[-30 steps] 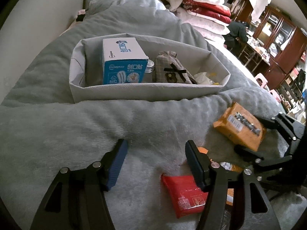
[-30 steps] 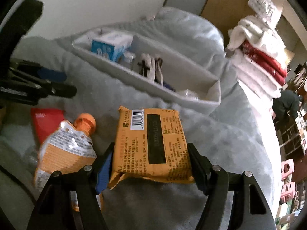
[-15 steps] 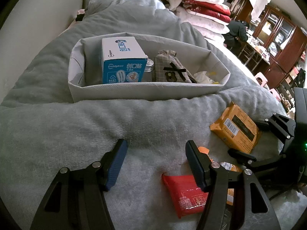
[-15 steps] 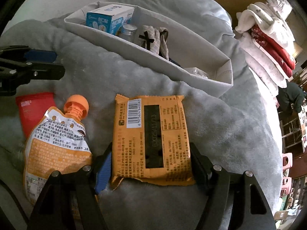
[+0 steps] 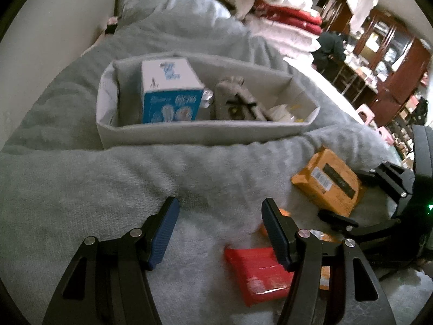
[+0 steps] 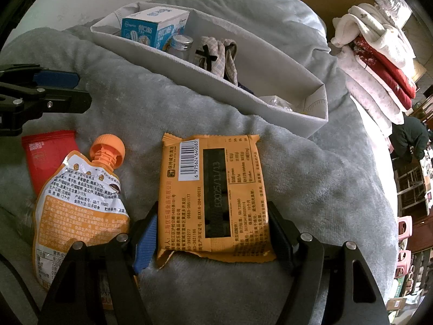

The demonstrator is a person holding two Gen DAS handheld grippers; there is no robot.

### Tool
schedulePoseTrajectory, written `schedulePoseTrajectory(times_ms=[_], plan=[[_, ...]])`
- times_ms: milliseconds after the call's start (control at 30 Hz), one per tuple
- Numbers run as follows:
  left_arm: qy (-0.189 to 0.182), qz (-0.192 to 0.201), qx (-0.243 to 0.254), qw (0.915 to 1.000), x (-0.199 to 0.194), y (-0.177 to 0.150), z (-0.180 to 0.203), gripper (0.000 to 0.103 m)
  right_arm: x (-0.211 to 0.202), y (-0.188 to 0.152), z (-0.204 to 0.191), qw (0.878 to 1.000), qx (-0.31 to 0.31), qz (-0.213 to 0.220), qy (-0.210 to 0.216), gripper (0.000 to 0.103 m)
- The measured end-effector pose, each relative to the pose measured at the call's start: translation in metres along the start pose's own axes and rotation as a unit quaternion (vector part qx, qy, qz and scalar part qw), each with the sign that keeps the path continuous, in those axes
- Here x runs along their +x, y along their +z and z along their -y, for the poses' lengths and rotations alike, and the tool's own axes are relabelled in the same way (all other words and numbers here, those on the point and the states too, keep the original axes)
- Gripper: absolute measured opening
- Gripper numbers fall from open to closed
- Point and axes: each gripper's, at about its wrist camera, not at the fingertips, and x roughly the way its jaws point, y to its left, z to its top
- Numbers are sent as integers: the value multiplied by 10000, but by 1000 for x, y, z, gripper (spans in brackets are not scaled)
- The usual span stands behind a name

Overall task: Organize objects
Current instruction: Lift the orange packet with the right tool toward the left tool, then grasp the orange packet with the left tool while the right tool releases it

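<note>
The right gripper point(image 6: 211, 233) now straddles the orange packet point(image 6: 213, 197), lowered flat onto the bed point(image 6: 311, 178); contact appears light. The left gripper point(image 5: 219, 230) stays spread, empty. Only the right view reveals the spouted pouch point(image 6: 78, 205) fully.

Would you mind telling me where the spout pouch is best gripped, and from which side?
Probably across the neck just under the orange cap of the pouch, coming from above: it lies flat on the blanket, the body is wide and soft, the neck narrow and rigid.
</note>
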Motion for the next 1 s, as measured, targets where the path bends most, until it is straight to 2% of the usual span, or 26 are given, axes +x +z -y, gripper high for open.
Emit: schedulePoseTrajectory(times_ms=[133,267,333,467,500,567,700,767,833,933,1000], plan=[[-330,311,-13,9990,-18,1,6,63,-22,-6,3,9982,-6,592,59,68],[-1246,617,10,9903,-41,4,21,63,-46,-10,7,9931,144,1160,14,68],[-1629,693,48,9842,-48,7,29,67,-62,-10,7,9879,166,1533,168,68],[-2288,519,-100,9720,-44,12,35,67,-73,-6,6,9825,143,1759,603,68],[-2453,459,-168,9682,-41,11,35,71,-74,-5,3,9817,114,1760,711,68],[-2563,374,-302,9654,-36,12,34,72,-75,-4,1,9797,65,1763,953,68],[-2772,154,-593,9589,-24,11,28,72,-87,-10,0,9679,171,1988,1525,68],[-2870,125,-647,9557,-24,10,26,65,-90,-13,-4,9663,175,2044,1553,68],[-2910,199,-639,9544,-29,10,27,24,-89,-12,-5,9659,157,1994,1646,68],[-2993,303,-628,9516,-36,8,24,20,-85,-13,-10,9685,106,1859,1656,68],[-2791,326,-575,9580,-38,8,26,20,-81,-13,-10,9685,137,1771,1744,70]])
